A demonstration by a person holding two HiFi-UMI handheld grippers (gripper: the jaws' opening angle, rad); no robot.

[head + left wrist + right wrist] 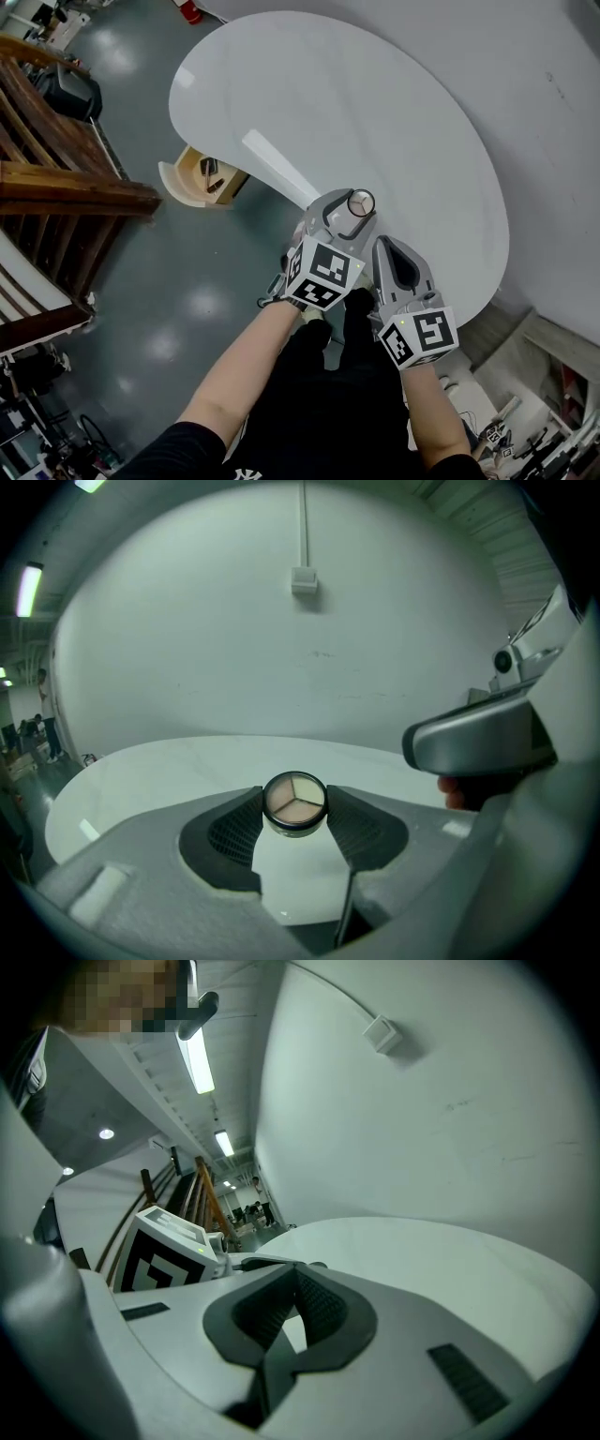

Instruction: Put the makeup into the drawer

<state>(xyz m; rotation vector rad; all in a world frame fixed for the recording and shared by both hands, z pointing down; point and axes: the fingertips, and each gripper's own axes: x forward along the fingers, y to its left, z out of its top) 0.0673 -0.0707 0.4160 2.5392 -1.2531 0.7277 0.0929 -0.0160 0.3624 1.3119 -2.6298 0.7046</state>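
A small round makeup compact (295,802) with a dark rim and three pale powder shades sits clamped between the pads of my left gripper (295,819). In the head view the compact (361,202) shows at the tip of the left gripper (352,208), above the near part of the white table (375,103). My right gripper (385,246) hovers just right of it, jaws shut with nothing between them (296,1290). The wooden drawer (184,181) stands pulled out under the table's left edge, with dark items lying in it.
Wooden furniture (56,169) stands on the grey floor (178,309) to the left of the drawer. A white wall (281,639) rises behind the table. The left gripper's marker cube (164,1252) shows beside the right jaws.
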